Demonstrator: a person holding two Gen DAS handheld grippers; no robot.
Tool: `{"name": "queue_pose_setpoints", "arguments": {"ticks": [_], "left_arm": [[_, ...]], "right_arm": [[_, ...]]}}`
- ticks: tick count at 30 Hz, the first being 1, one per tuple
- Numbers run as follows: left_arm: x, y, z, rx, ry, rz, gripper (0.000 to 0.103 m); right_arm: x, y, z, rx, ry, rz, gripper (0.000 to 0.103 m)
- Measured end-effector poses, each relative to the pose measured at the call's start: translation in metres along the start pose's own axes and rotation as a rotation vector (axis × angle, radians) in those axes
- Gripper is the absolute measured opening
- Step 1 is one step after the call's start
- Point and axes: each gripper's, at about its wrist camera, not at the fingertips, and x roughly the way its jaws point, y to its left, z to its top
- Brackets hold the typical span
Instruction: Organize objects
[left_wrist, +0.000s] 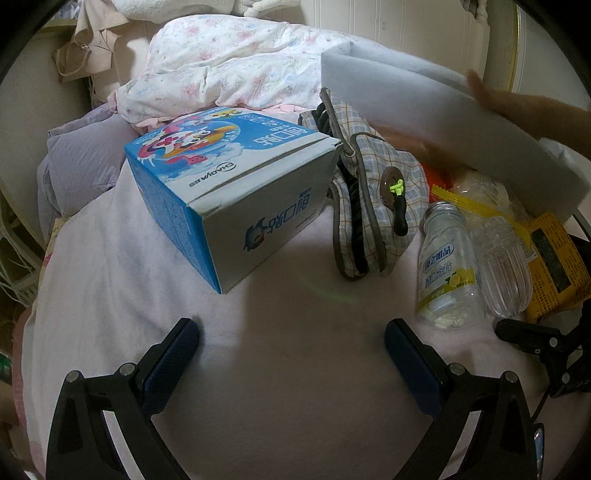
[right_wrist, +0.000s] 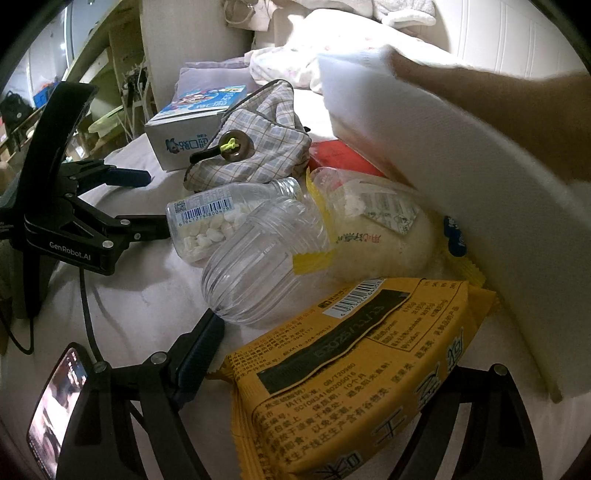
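Things are lying in a loose cluster on the bed (left_wrist: 147, 295), on its pale pink sheet. The blue box (left_wrist: 229, 195) is sitting left of the group, one corner pointing toward the left wrist camera. Just beside it, the plaid pouch (left_wrist: 365, 192) is lying with its long axis running away from the camera, button side up. The tablet bottle (left_wrist: 447, 266) is lying on its side, neck pointing away toward the pouch, touching the clear ribbed bottle (left_wrist: 502, 269), which is lying parallel on its right. The yellow snack packet (right_wrist: 354, 376) is lying nearest the right wrist camera, its long axis running diagonally, printed back facing up. A white foam board (right_wrist: 461, 184) is being held tilted over the far right of the pile by a bare hand (left_wrist: 535, 110), blurred. The left gripper (left_wrist: 291, 339) is hovering over bare sheet, jaws standing wide apart, holding nothing. The right gripper (right_wrist: 332, 354) is sitting at the packet; its right finger is hidden, so I cannot tell the jaw state.
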Motion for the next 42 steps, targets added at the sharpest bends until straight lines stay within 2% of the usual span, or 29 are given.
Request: {"name": "queue_pose_setpoints", "arguments": {"ticks": [42], "left_arm": [[-0.0002,-0.0008,-0.0001,0.001,0.001,0.002,0.102]], "right_arm": [[-0.0032,0.0051,0.0055,0.001,0.002,-0.006,0.085]]}}
